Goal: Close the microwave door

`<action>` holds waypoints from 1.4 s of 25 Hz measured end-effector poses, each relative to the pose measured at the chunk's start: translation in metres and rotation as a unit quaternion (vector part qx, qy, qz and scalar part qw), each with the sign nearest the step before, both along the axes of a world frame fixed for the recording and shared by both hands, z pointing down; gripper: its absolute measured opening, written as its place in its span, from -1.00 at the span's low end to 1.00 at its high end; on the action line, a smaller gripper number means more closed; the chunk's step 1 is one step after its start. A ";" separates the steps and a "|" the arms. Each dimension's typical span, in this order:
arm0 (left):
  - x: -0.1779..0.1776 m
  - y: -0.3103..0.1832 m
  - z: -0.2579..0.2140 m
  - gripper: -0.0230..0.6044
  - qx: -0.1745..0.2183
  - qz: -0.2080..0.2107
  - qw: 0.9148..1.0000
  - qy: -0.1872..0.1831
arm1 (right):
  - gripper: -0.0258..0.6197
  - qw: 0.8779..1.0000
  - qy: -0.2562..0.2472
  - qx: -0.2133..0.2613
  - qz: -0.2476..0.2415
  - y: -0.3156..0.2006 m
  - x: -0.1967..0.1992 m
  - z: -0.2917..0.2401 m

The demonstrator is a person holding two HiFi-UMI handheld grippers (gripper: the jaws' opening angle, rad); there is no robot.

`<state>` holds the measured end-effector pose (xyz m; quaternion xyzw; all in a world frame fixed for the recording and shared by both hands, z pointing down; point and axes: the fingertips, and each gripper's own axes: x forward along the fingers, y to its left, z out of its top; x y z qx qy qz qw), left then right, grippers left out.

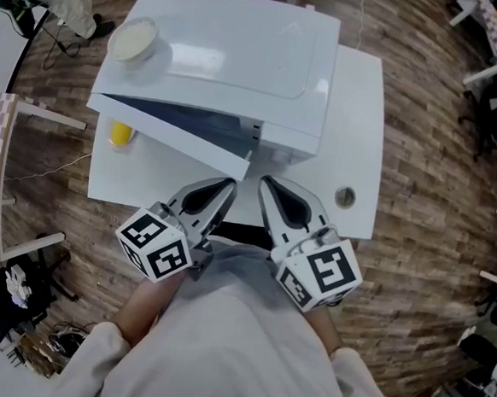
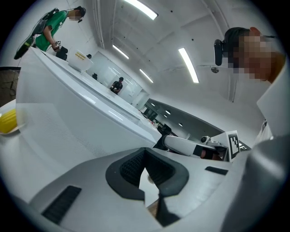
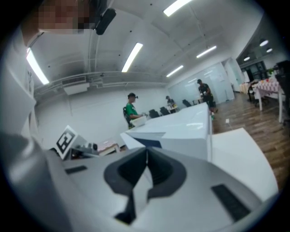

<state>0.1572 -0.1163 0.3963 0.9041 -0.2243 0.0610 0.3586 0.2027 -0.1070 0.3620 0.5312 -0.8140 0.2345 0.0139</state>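
Left claw and right claw, both pressed together empty, hovered at six o'clock of the ajar microwave door; a glancing push might slip off.

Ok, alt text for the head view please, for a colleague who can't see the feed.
A white microwave on a white table has its door ajar. The left gripper and right gripper, both shut and empty, point at the door's free end. A round bowl sits on the microwave; a yellow object lies by the door.

A white table carries the microwave and a yellow object.
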 end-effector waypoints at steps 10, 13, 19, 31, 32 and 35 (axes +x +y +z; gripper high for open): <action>0.011 -0.011 -0.003 -0.88 -0.003 -0.002 1.000 0.006 | -0.85 1.000 -0.010 0.003 0.002 -0.008 0.009 -0.002; 0.016 -0.015 -0.002 -0.88 -0.004 0.004 1.000 0.006 | -0.85 1.000 -0.006 -0.001 0.011 -0.011 0.018 0.000; 0.022 -0.019 -0.002 -0.88 -0.007 0.002 1.000 0.014 | -0.85 1.000 -0.006 -0.002 0.020 -0.016 0.029 0.001; 0.032 -0.025 -0.003 -0.88 -0.007 -0.001 1.000 0.024 | -0.85 1.000 -0.001 -0.003 0.011 -0.017 0.032 0.003; 0.033 -0.026 -0.003 -0.88 -0.008 -0.003 1.000 0.024 | -0.85 1.000 -0.001 -0.002 0.010 -0.017 0.033 0.003; 0.035 -0.028 -0.004 -0.88 -0.010 -0.008 1.000 0.026 | -0.85 1.000 -0.002 -0.003 0.008 -0.017 0.036 0.003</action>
